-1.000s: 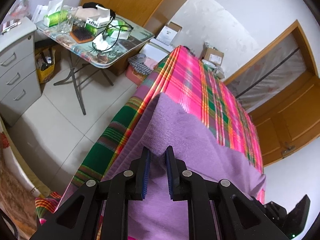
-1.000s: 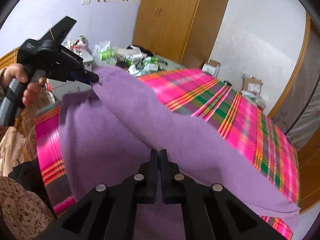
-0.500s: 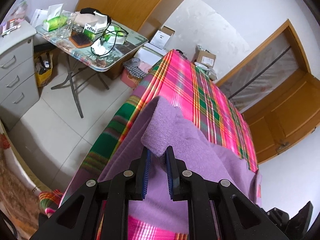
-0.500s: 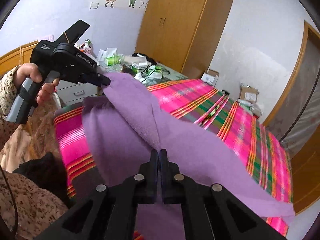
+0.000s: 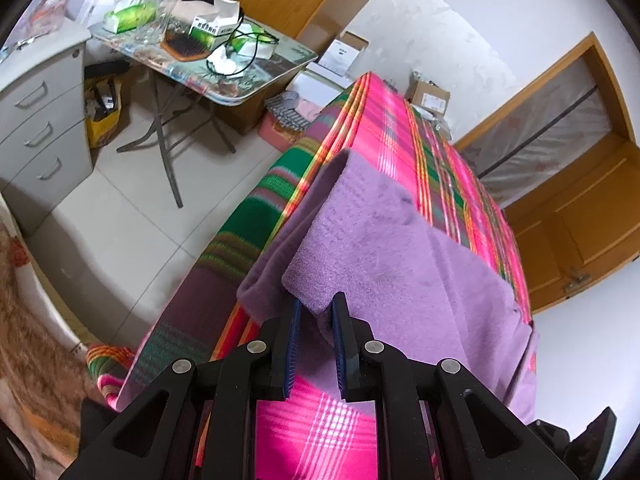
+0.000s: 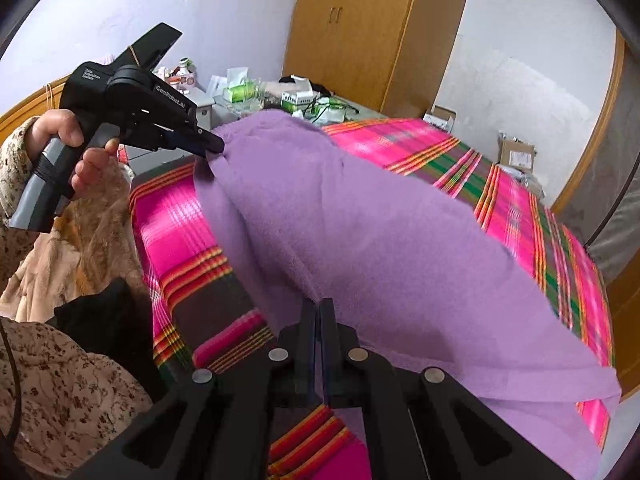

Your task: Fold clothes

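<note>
At far left of the right wrist view, a person's hand [image 6: 66, 148], in a beige floral sleeve [image 6: 14, 160], grips the grey handle of the black left gripper [image 6: 214, 148]. Its tip pinches one corner of the soft purple fleece garment [image 6: 380, 248] and holds that corner raised above the bed. In the left wrist view, the same gripper's [image 5: 314, 312] blue-padded fingers [image 5: 295, 340] stand a narrow way apart with a folded edge of the garment [image 5: 380, 248] pressed between them.

At centre, the garment drapes from both held corners in a doubled layer over the pink, green and orange plaid bedspread [image 6: 176, 224], its far edge lying on the bed toward the right.

At lower centre, the black right gripper [image 6: 318, 312] has its fingers closed tight together on the near edge of the garment.

Behind the bed, from left to right, stand a grey drawer cabinet [image 5: 36, 120], a cluttered folding table [image 5: 240, 80], a tall wooden wardrobe [image 6: 360, 32] and cardboard boxes [image 6: 516, 156] against the white wall.
</note>
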